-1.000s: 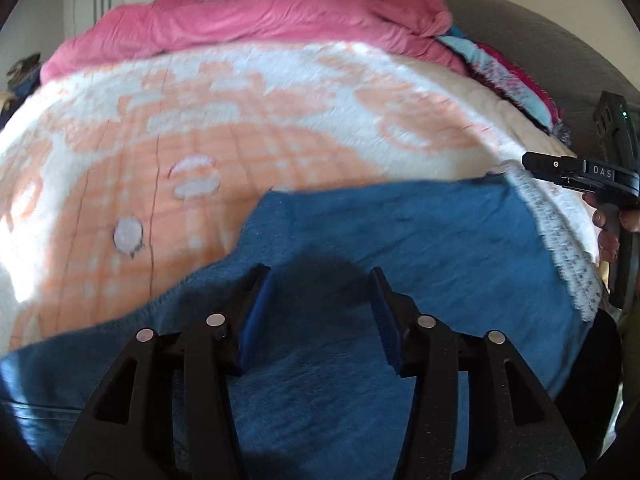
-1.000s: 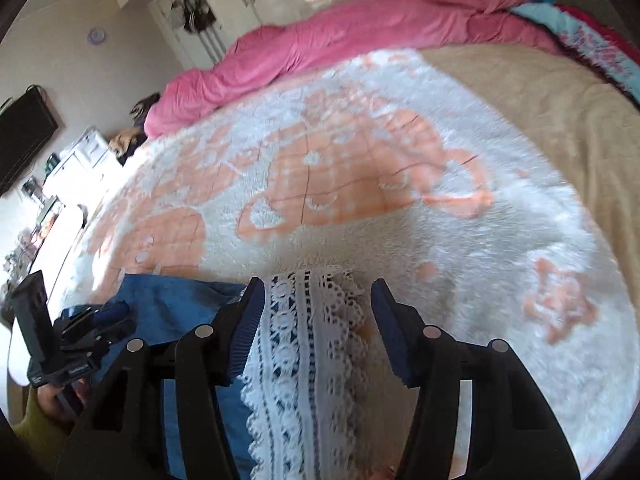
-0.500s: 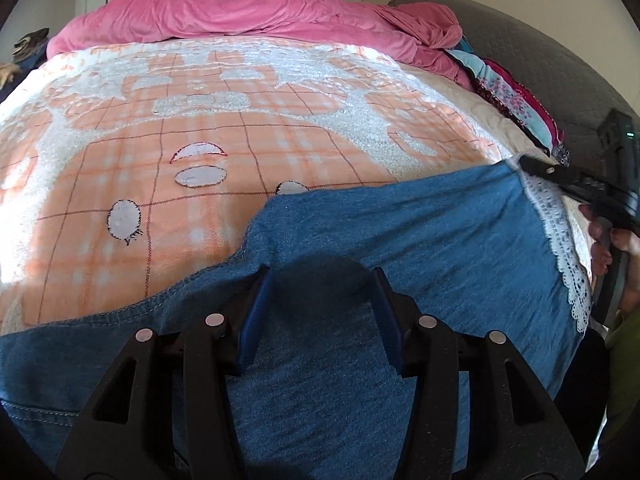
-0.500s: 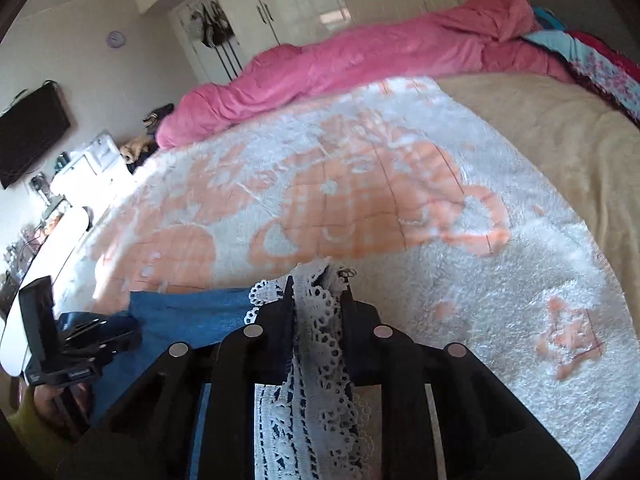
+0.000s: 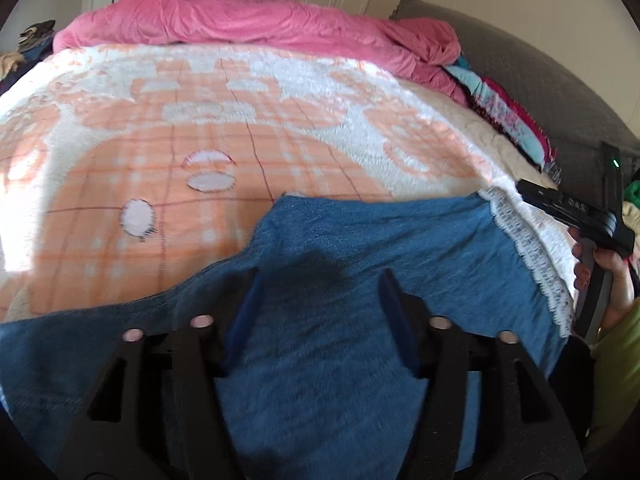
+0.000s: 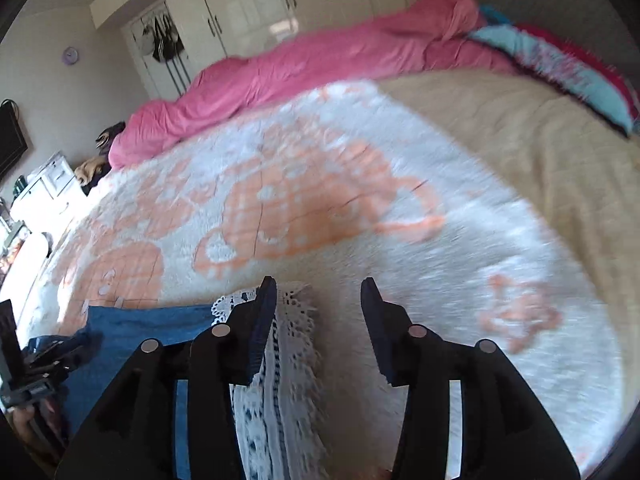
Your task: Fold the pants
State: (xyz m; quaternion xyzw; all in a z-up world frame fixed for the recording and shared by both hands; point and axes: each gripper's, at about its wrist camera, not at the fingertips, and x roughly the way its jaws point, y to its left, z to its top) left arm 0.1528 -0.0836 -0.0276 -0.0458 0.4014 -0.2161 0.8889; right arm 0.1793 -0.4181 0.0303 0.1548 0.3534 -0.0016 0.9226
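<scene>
- The left tool (image 5: 320, 312) hung over the blue denim pants (image 5: 360, 248), its jaws opening with cloth under them but nothing pinched.
- The right tool (image 6: 318, 316) had its jaws opening too — the white lace hem trim (image 6: 276, 392) lay against its left finger (image 6: 262, 320), released, not clamped.
- The pants lay flat at the near edge of the bed, on the fluffy white-and-orange patterned blanket (image 5: 240, 128).
- They looked soft, limp and light, likely to sag and crease — best taken at the hem corners or the waistband, where the cloth is doubled; the lace seemed snag-prone.
- A rumpled pink duvet (image 5: 260, 24) lay along the far side.
</scene>
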